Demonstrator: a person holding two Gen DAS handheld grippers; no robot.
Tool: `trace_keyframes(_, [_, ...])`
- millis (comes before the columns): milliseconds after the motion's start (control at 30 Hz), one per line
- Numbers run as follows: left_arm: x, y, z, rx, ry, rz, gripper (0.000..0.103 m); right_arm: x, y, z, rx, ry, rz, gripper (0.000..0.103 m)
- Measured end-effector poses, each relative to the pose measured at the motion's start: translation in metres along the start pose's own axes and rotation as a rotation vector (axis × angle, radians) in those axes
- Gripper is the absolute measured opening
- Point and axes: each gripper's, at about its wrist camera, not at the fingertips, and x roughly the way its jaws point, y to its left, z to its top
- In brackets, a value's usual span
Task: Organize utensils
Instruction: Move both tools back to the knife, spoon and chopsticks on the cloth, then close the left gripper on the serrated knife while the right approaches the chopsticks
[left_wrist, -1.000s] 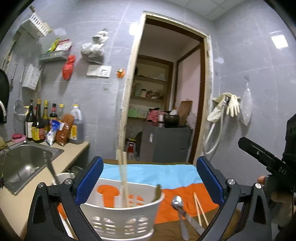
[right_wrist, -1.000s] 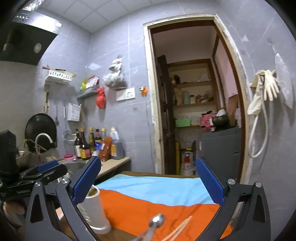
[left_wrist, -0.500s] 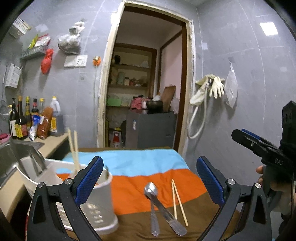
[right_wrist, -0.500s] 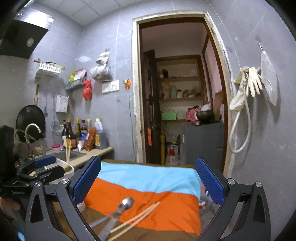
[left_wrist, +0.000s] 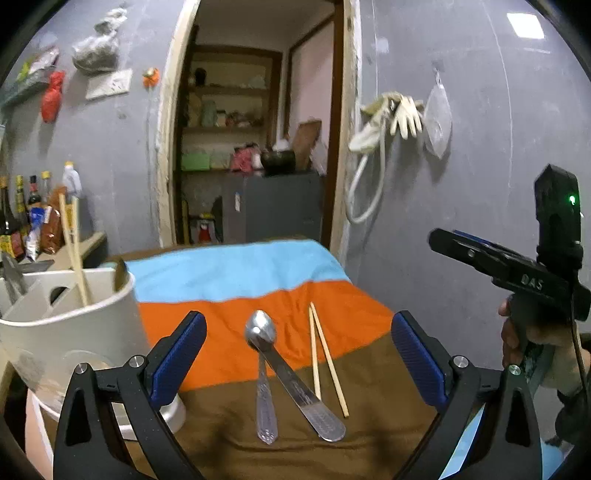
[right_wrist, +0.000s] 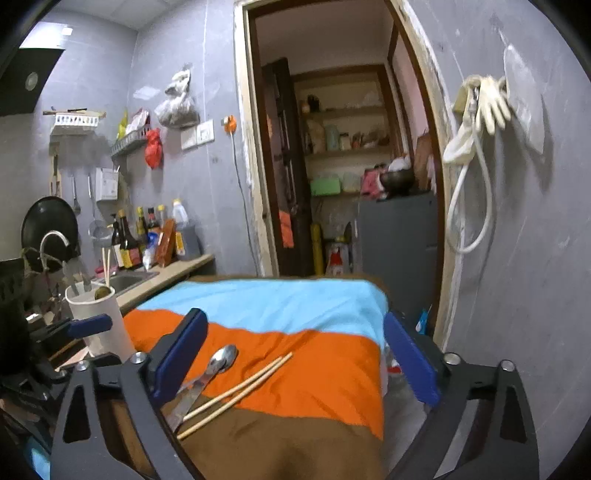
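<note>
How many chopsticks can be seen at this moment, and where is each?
4. Two loose chopsticks lie side by side on the striped cloth, right of the spoon. Two more stand upright in the white utensil holder. The holder's walls may hide others.

Black gripper (left_wrist: 297, 363) frames, blue ribbed pads (left_wrist: 415, 360), silver screws, "DAS" lettering, green LED

Spoon (left_wrist: 260, 330) lies on the cloth (left_wrist: 229, 266), chopsticks (left_wrist: 327, 358) right, holder (left_wrist: 74, 325) left.
</note>
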Motion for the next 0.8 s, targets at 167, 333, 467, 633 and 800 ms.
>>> trace_keyframes(167, [0.015, 0.001, -0.003, -0.005, 0.073, -0.018, 0.083, 0.018, -0.006, -0.009, 0.034, 0.091, 0.025, 0.076])
trace_keyframes(333, [0.033, 0.002, -0.006, -0.023, 0.172, -0.030, 0.063, 0.031, -0.009, -0.017, 0.058, 0.159, 0.043, 0.062])
trace_keyframes(467, [0.050, 0.009, -0.009, -0.068, 0.274, -0.060, 0.040, 0.045, -0.009, -0.023, 0.062, 0.232, 0.063, 0.049])
trace_keyframes(633, [0.069, 0.024, -0.013, -0.195, 0.378, -0.113, 0.024, 0.066, -0.010, -0.026, 0.068, 0.325, 0.091, 0.038])
trace_keyframes(800, [0.077, 0.030, -0.015, -0.239, 0.436, -0.107, 0.024, 0.080, -0.006, -0.030, 0.070, 0.393, 0.121, 0.034])
